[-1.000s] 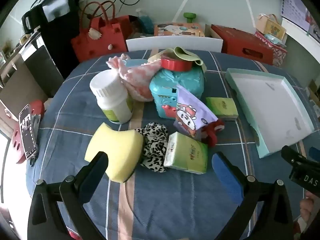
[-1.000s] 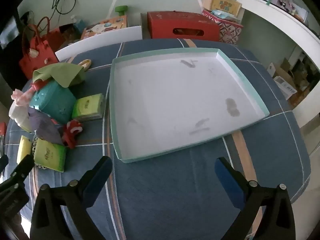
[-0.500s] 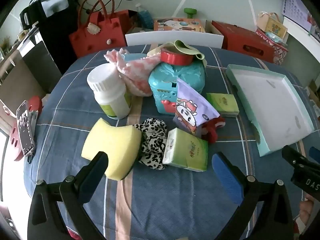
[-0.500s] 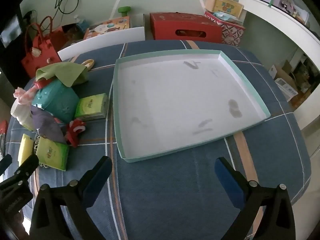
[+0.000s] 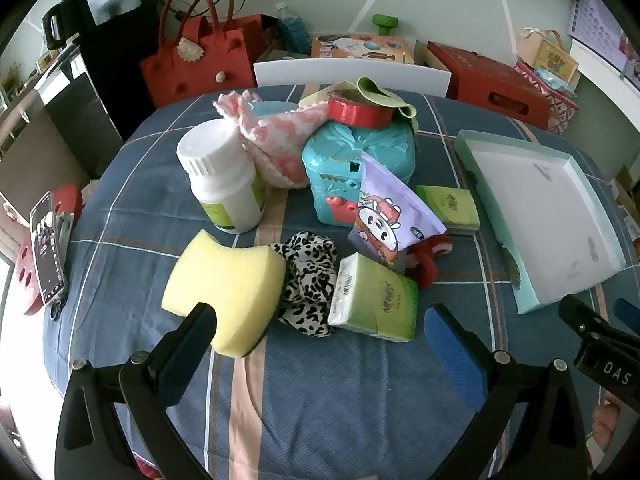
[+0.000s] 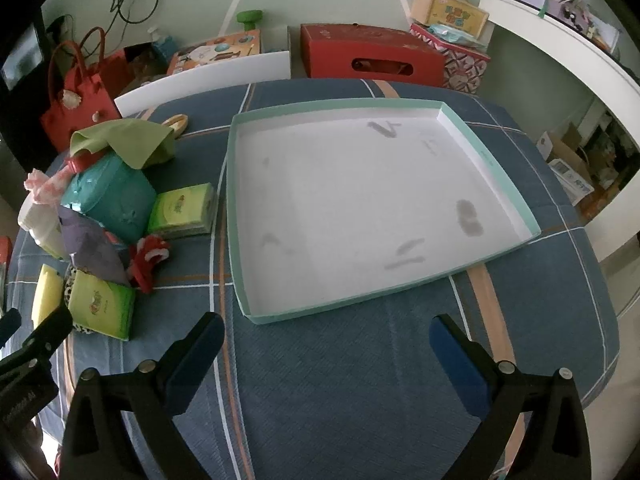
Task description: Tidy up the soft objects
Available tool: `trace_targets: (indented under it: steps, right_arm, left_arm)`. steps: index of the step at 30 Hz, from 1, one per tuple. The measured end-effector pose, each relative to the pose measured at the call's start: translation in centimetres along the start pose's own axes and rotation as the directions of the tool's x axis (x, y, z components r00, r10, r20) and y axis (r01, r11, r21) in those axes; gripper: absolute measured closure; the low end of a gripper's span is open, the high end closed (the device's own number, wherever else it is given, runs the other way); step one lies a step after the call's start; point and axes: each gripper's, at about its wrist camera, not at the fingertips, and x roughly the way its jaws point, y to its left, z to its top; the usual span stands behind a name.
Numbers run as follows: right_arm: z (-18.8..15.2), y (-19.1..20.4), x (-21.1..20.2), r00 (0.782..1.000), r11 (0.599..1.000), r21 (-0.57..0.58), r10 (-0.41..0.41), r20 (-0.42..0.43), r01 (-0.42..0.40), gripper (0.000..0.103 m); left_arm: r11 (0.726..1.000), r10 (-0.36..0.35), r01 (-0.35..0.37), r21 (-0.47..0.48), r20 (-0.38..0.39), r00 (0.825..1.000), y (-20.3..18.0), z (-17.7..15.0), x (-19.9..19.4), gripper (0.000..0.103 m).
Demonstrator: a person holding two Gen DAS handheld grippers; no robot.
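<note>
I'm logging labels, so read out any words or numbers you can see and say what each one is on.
"DAS": white letters on the black right gripper, cut off by the frame edge.
Green tissue pack: print too blurred to read.
Purple cartoon snack bag: text too small to read.
White plastic bottle: label unreadable.

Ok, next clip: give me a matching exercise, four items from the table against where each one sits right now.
Items:
1. yellow sponge
2. red tape roll
3. green cloth
4. leopard scrunchie

Places:
A. on top of the teal box
B. between sponge and nearest tissue pack
C. draped over the teal box's far side
D. in front of the white bottle

Pairs: 1-D, 2-A, 3-C, 4-B
</note>
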Motion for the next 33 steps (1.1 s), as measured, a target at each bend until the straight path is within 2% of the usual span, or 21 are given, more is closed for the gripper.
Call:
trace_targets:
  steps: [33]
  right_arm:
    - [-0.18, 0.04, 0.09, 1.0, 1.0, -0.003, 0.009, -0.001, -0.009, 0.0]
  left_arm:
    - [1.0, 0.017, -0.018, -0.024, -0.028, 0.999, 0.71, 0.01, 0.78, 0.0]
